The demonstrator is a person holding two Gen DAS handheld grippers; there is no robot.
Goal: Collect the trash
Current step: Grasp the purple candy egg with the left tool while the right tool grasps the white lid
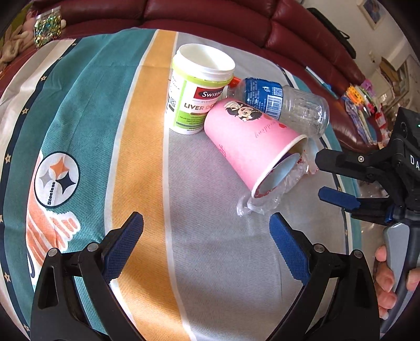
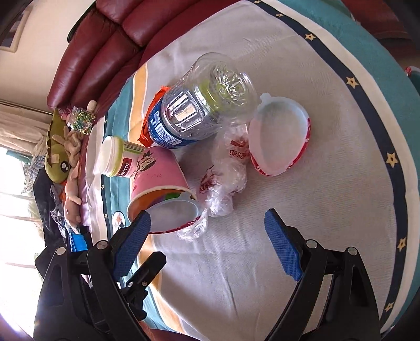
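Striped cloth (image 1: 141, 157) over the table, dark red sofa (image 1: 210, 15) behind; trash heaped mid-cloth. Clear plastic bottle (image 2: 199, 110) lies on its side across a tipped pink paper cup (image 1: 249, 147), white supplement jar (image 1: 197, 89) upright and lidless just beside, crumpled clear wrap (image 2: 223, 178) at the cup's mouth, shallow white tub (image 2: 281, 136) near the wrap. Left gripper (image 1: 206, 225) and right gripper (image 2: 207, 223) both spread wide, nothing between the pads, poised above the cloth near the pile
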